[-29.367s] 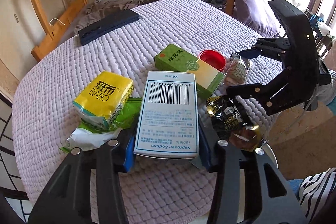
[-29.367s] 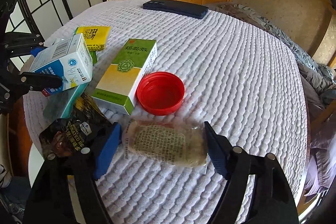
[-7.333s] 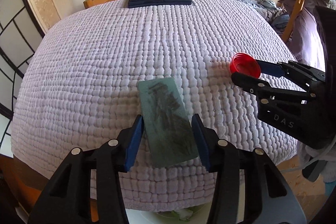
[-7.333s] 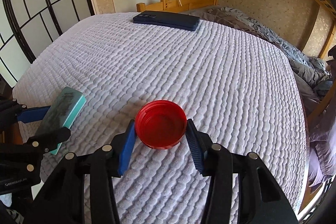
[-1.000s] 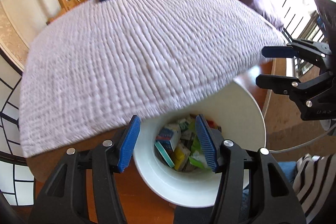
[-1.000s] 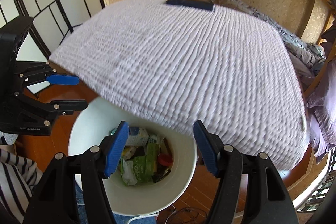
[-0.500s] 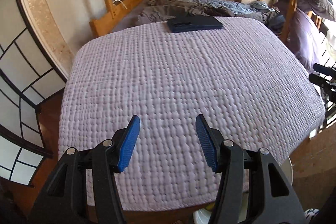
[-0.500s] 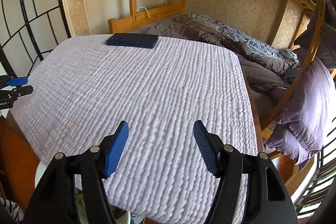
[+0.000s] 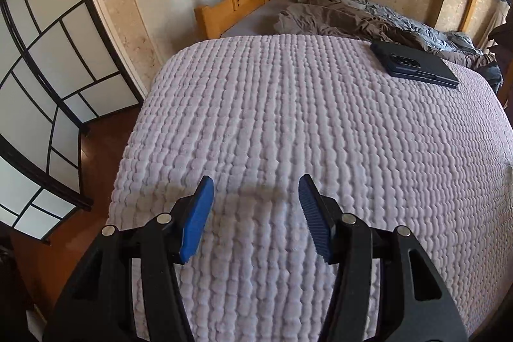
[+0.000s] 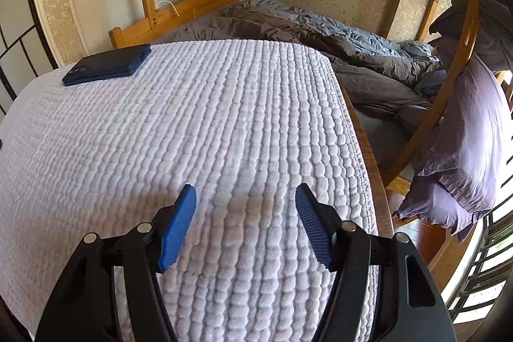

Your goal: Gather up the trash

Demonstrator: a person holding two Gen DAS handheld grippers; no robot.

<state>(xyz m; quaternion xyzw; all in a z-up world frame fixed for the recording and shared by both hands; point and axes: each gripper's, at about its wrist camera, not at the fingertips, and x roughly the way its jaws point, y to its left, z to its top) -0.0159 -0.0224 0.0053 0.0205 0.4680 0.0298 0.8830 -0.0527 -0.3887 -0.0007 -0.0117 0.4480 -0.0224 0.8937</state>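
My left gripper hangs open over the near left part of the white quilted table cover, with nothing between its blue pads. In the right wrist view my right gripper is open too, above the near right part of the same cover, holding nothing. No trash lies on the cover in either view. The white bin is out of sight in both views.
A dark blue phone case lies at the far edge of the cover, also in the right wrist view. Behind is a wooden bunk bed with grey bedding. A paper screen stands at the left; the table's wooden edge shows on the right.
Both grippers swung up from over the white bin, full of trash, to above the table cover. The left one drifted left, the right one right. Jaw width stayed the same.
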